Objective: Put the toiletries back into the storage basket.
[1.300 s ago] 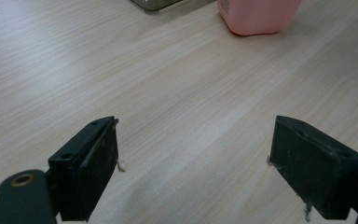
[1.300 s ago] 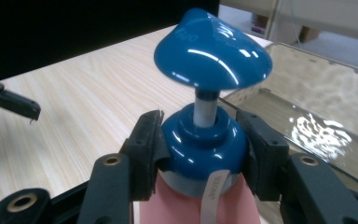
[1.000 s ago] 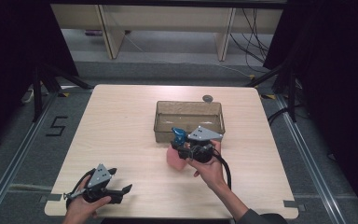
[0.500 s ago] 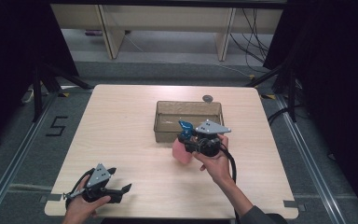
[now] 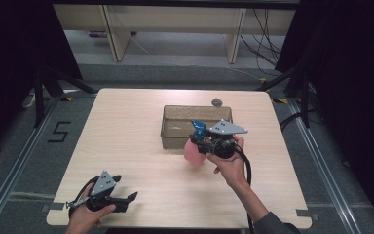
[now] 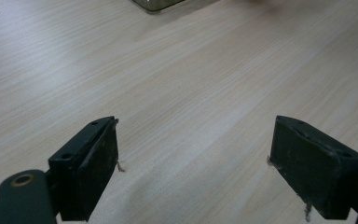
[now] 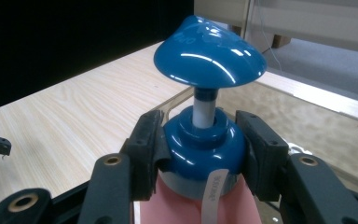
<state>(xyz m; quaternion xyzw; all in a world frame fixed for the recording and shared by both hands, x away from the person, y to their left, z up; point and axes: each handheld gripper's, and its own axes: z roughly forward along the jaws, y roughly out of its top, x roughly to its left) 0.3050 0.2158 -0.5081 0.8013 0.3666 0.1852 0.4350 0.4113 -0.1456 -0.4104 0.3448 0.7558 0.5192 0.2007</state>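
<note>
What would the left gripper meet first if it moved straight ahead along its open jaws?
The left gripper faces bare table; the first thing ahead is probably the clear bin, though depth is unclear.

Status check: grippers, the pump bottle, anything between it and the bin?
Right gripper shut on pink pump bottle at its blue collar, held off the table. Left gripper open, holding nothing, low over the near edge. Clear bin just beyond the bottle; nothing between.

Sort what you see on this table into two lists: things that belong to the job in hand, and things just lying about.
In the job:
pump bottle, held at its blue collar
right gripper, shut on it
bin, beside the bottle

Lying about:
left gripper, open over bare table
small dark disc behind the bin
</note>
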